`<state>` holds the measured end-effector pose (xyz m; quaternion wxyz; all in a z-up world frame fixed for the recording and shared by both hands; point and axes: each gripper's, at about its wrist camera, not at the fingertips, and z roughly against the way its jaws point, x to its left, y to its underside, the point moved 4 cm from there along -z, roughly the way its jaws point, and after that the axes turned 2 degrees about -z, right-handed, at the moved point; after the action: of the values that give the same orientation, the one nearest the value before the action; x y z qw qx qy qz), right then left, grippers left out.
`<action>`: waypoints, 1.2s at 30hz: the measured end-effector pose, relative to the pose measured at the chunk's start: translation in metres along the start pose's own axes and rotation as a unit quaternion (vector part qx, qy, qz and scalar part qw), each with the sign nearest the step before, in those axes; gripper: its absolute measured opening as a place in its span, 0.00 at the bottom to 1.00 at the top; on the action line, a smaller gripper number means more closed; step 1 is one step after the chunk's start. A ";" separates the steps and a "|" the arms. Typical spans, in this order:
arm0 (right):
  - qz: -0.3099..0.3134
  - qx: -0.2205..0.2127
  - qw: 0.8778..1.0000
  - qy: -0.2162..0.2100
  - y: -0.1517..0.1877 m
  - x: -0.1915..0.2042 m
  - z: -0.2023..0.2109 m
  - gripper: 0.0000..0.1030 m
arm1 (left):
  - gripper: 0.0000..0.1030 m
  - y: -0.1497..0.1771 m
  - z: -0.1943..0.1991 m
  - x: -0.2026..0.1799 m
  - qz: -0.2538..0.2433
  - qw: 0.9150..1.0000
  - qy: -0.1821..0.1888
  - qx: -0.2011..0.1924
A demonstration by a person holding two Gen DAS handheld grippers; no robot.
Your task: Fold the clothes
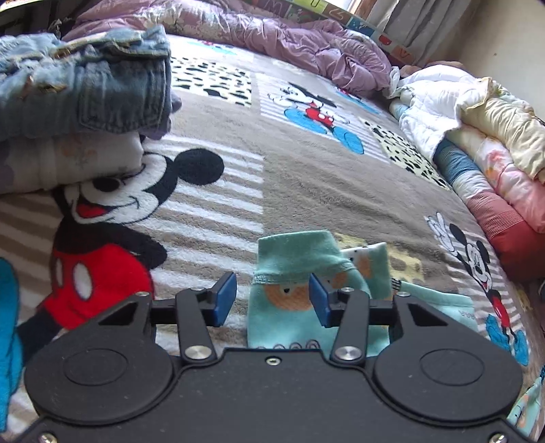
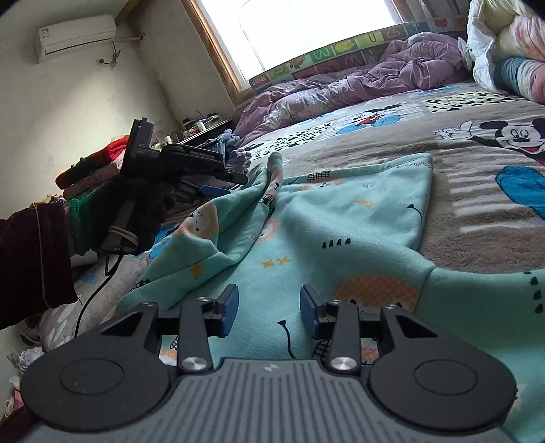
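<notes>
On the bed's cartoon blanket (image 2: pixel 477 218) lies the teal garment (image 2: pixel 323 221), soft, light and floppy; best pinched at a cuff or hem. Both grippers' fingers stand parted, gripping nothing: left gripper (image 1: pixel 272 300), right gripper (image 2: pixel 269 308).

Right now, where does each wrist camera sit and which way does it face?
Left wrist: on the left hand-held gripper, looking down across the Mickey Mouse blanket at a teal sleeve cuff between its open blue pads; no body shows.
Right wrist: on the right hand-held gripper, low over the teal printed garment, facing the window; a gloved hand and dark sleeve show.
Shared: garment, blanket, purple duvet.
</notes>
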<state>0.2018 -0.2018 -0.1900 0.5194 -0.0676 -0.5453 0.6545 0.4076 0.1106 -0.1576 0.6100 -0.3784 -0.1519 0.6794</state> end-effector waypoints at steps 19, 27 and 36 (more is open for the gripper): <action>-0.019 -0.009 1.000 0.003 -0.003 -0.005 0.000 0.44 | 0.03 -0.006 0.088 -0.011 -0.032 0.995 -0.021 -0.095; -0.021 -0.011 1.000 0.008 -0.004 -0.006 0.000 0.47 | 0.03 0.001 0.163 0.012 -0.035 0.987 -0.064 -0.141; -0.019 -0.009 1.000 0.016 -0.004 -0.006 -0.001 0.47 | 0.03 0.018 0.232 0.052 -0.010 0.977 -0.123 -0.172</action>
<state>0.2077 -0.2063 -0.1903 0.5400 -0.0724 -0.5442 0.6379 0.2339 0.2154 -0.0326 0.5193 -0.3894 -0.3445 0.6782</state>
